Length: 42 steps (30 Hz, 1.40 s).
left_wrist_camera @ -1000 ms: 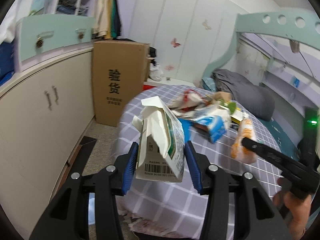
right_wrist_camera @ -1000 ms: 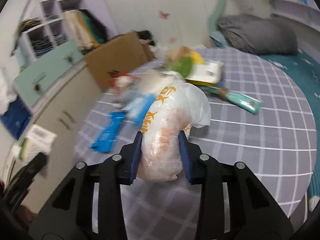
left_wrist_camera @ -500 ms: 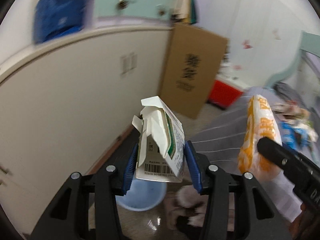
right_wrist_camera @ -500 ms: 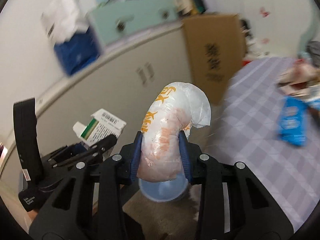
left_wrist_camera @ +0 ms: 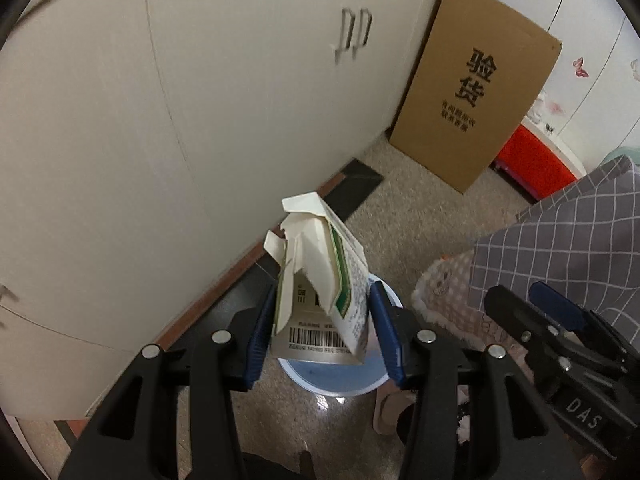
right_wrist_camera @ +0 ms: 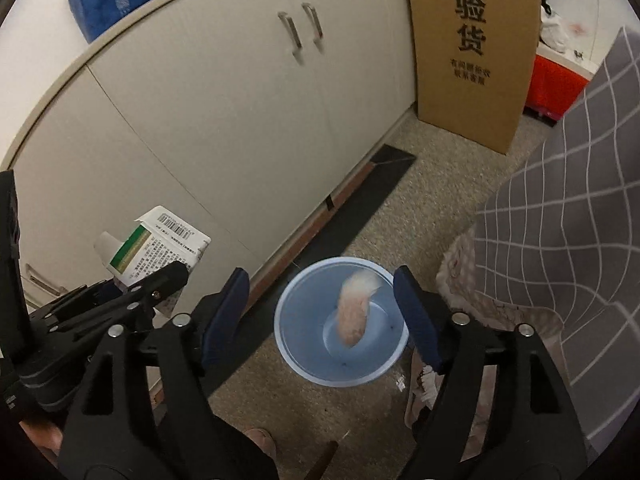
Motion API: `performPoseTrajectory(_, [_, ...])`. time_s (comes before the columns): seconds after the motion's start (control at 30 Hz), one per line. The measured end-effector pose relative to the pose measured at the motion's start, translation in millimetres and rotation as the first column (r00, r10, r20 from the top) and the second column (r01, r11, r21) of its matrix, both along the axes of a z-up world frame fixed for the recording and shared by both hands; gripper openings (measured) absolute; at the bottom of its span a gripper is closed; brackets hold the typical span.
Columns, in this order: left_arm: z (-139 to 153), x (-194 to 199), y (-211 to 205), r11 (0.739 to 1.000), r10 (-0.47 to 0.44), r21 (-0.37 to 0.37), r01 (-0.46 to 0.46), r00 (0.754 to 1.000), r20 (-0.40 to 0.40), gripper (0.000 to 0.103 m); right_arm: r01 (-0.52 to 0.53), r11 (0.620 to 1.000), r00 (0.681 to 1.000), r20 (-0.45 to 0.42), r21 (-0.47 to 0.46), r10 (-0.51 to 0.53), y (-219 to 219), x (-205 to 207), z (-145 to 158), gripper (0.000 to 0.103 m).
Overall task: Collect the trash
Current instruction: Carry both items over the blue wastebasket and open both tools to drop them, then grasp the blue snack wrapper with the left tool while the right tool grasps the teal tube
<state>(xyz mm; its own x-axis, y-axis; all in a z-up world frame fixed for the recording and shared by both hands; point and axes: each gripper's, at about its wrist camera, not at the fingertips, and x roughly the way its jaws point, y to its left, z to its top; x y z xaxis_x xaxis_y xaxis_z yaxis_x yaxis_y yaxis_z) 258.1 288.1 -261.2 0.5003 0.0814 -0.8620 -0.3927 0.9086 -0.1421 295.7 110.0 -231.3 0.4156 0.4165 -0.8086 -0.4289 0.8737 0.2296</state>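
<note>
My left gripper is shut on a torn white and green carton, held above a light blue bin on the floor. The carton and the left gripper also show at the left of the right wrist view. My right gripper hangs over the blue bin, its jaws opening with nothing between the pads. A blurred orange and white plastic bag is falling inside the bin. The right gripper shows at the right of the left wrist view.
A beige cabinet runs along the left, with a tall cardboard box leaning at its far end and a red crate behind. The grey checked bedspread hangs at the right. A slipper lies by the bin.
Both grippers swung from the bed down over the blue bin. The right gripper opened and let go of the plastic bag, which now drops into the bin. The left still holds the carton.
</note>
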Motion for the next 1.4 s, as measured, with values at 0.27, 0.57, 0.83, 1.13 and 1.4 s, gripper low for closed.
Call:
performPoseTrajectory(0.27, [-20.8,-1.4,-17.8,0.999,-0.044,0.005,0.044,0.998,-0.04,0.047,0.075,0.996,0.996,0.053,-0.049,-0.072,-20.6,-5.7,0.3,0.081])
performPoseTrajectory(0.57, [-17.2,10.3,-27.2,0.997,-0.07,0.02,0.071,0.996,-0.047,0.047,0.133,0.99,0.979,0.161,-0.052,-0.123,-33.8,-14.5,21.0,0.084])
performPoseTrajectory(0.83, [1.1,10.0,-31.9,0.996,-0.06,0.065,0.061,0.998,-0.014,0.085,0.152,0.988,0.971,0.192,-0.019,-0.146,-42.3,-22.5,34.9,0.084])
performPoseTrajectory(1.13, [35.9,-20.5,-35.2,0.996,-0.032,0.088,0.028,0.999,0.039,0.085,0.154,0.988,0.964,0.219,0.004,-0.151,-47.9,-39.9,59.2,0.085])
performPoseTrajectory(1.4, [88.3,-58.8,-50.2,0.991,-0.031,0.134,0.013,0.991,0.134,0.085,0.158,0.986,0.948,0.272,0.053,-0.166,-64.1,-66.4,98.4,0.086])
